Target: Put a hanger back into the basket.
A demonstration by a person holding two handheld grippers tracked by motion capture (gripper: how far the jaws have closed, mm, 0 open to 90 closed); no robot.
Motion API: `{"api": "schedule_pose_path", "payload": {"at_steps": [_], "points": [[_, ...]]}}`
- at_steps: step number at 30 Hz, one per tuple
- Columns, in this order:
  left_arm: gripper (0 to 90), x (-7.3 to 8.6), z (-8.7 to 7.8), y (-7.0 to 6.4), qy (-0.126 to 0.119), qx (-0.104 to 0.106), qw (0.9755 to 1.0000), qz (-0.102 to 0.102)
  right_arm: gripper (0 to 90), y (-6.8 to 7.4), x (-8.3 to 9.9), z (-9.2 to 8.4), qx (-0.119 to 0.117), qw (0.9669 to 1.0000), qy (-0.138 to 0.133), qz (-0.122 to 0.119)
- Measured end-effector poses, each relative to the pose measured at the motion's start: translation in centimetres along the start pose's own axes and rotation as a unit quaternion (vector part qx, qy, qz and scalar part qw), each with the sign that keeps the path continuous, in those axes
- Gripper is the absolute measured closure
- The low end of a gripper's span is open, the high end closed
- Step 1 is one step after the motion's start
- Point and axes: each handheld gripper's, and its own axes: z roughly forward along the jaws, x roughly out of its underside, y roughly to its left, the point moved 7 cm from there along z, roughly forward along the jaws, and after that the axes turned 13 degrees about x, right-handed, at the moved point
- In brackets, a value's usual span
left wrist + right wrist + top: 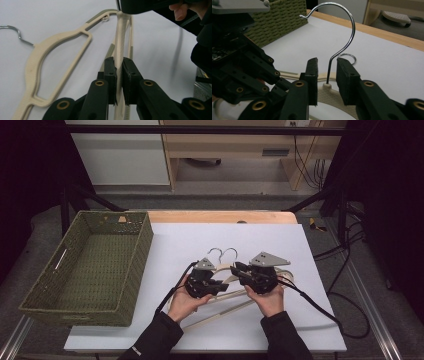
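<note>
Left gripper (119, 75) pinches a hanger bar (121, 47) at centre frame; right gripper (327, 82) stands spread around a hook (347, 37), untouching. Hangers (227, 287) lie mid-table, white mat (310, 320) bare toward its right edge, basket (135, 270) left.

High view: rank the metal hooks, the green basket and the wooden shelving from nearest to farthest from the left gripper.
From the left gripper:
1. Metal hooks, just beyond it on the white sheet.
2. Green basket, on the table's left side.
3. Wooden shelving, off the table at the back.
</note>
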Motion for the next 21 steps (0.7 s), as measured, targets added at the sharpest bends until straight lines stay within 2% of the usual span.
{"api": "schedule_pose_path", "payload": {"at_steps": [6,9,12,15,21], "points": [[85.1,0.3,0.1,-2.1,0.006,0.017,0.9997,0.016,51.2,-0.1,1.0,-3.3,-0.021,0.9994,-0.026,0.004],[85.9,0.3,0.2,-3.2,0.010,0.023,0.9994,0.022,43.6,-0.5,1.5,-4.5,-0.020,0.9993,-0.032,0.007],[86.2,0.3,-0.1,-4.2,0.010,0.019,0.9993,0.032,37.0,-1.1,1.7,-5.3,-0.016,0.9989,-0.041,0.015],[86.3,0.2,-0.9,-4.9,0.010,0.010,0.9990,0.041,28.3,-1.7,1.7,-6.0,0.000,0.9985,-0.047,0.028],[86.4,-0.6,-4.2,-5.3,-0.009,-0.023,0.9984,0.051,14.0,-2.5,1.7,-7.0,0.020,0.9980,-0.057,0.019]]}}
